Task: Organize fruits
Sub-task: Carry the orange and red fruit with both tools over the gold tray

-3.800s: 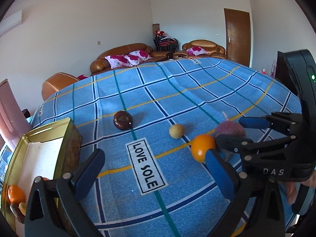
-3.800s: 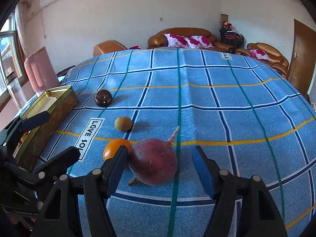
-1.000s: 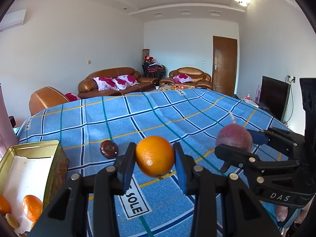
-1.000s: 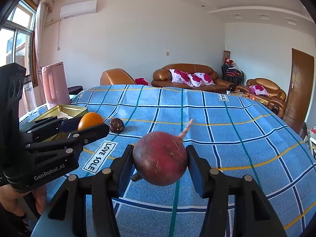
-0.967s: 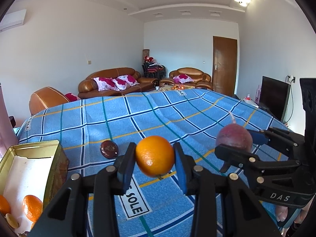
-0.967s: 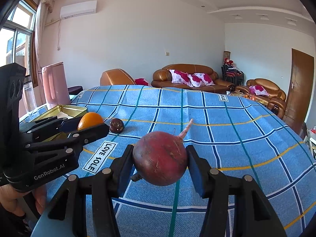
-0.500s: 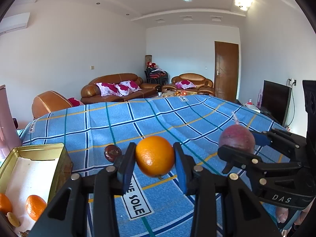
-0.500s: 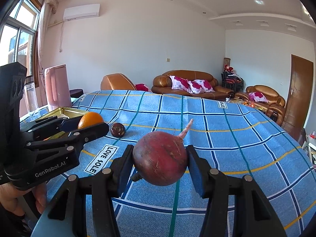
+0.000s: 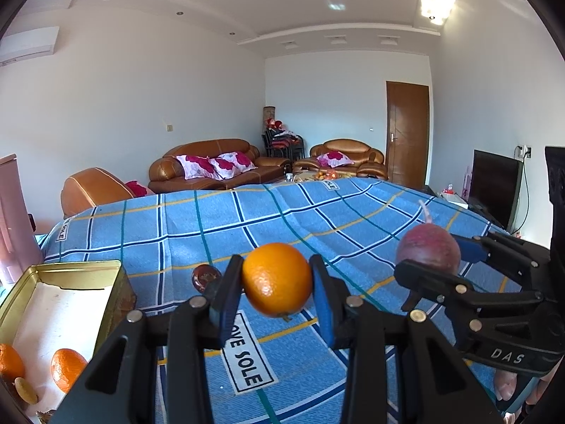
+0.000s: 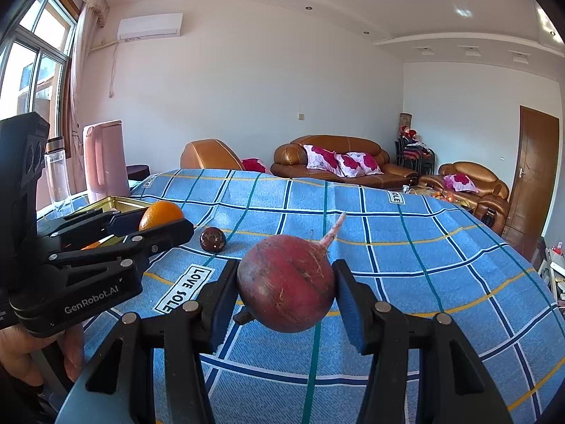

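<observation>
My left gripper (image 9: 277, 282) is shut on an orange (image 9: 277, 279) and holds it above the blue checked tablecloth (image 9: 247, 219). My right gripper (image 10: 286, 288) is shut on a dark red beet-like fruit (image 10: 286, 282), also lifted off the cloth. Each gripper shows in the other's view: the right gripper with the red fruit (image 9: 427, 251) at right, the left gripper with the orange (image 10: 160, 213) at left. A gold tin (image 9: 70, 268) at the left holds two oranges (image 9: 67, 369). A dark brown fruit (image 9: 202, 277) lies on the cloth beside the tin.
A "LOVE SOLE" label (image 9: 247, 353) is printed on the cloth. A pink jug (image 10: 104, 159) and a clear bottle (image 10: 56, 173) stand beyond the tin. Brown sofas (image 9: 215, 162), a door and a TV (image 9: 494, 187) lie beyond the table.
Both grippers closed on their fruits, then lifted them off the cloth and tilted up. In the last second both have risen a little further. The small yellow fruit is out of sight.
</observation>
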### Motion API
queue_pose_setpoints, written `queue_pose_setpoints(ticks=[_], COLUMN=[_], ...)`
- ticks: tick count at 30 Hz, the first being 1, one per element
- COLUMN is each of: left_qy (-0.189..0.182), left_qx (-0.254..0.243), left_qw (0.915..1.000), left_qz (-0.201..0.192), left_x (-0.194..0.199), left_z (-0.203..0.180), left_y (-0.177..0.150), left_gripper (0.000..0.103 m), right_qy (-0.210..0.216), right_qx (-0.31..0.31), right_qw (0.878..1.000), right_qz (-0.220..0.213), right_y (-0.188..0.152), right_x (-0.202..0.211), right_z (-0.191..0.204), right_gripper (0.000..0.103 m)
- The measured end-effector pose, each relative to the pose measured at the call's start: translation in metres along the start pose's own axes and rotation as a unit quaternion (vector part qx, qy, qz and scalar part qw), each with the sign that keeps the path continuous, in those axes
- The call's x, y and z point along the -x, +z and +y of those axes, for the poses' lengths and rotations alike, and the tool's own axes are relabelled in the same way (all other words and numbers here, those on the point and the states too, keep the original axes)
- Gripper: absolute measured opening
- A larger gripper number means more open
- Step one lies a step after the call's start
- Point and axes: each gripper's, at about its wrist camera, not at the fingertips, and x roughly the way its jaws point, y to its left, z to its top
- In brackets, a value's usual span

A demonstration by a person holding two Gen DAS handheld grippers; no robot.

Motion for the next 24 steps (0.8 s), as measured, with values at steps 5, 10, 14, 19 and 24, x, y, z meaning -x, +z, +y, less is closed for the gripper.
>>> queue_pose_setpoints(ticks=[5, 10, 14, 19, 24], left_qy=[0.007, 0.029, 0.037, 0.041, 0.052], left_qx=[-0.001, -0.001, 0.005, 0.005, 0.005], left_qw=[0.9999, 0.9995, 0.9992, 0.9991, 0.9986], left_qz=[-0.007, -0.012, -0.009, -0.007, -0.001], left_x=[0.004, 0.012, 0.016, 0.017, 0.02], left_z=[0.001, 0.003, 0.009, 0.012, 0.014], left_y=[-0.001, -0.003, -0.004, -0.005, -0.006], left_gripper=[0.039, 0.039, 0.039, 0.039, 0.039], right_qy=[-0.001, -0.001, -0.003, -0.005, 0.0], right_qx=[0.005, 0.006, 0.012, 0.022, 0.034], right_qw=[1.0, 1.0, 1.0, 0.999, 0.999], right_qz=[-0.008, -0.017, -0.026, -0.024, -0.021], right_y=[0.001, -0.001, 0.0, 0.001, 0.003], right_x=[0.003, 0.006, 0.009, 0.007, 0.005], right_z=[0.002, 0.002, 0.005, 0.01, 0.016], right_gripper=[0.054, 0.054, 0.054, 0.054, 0.054])
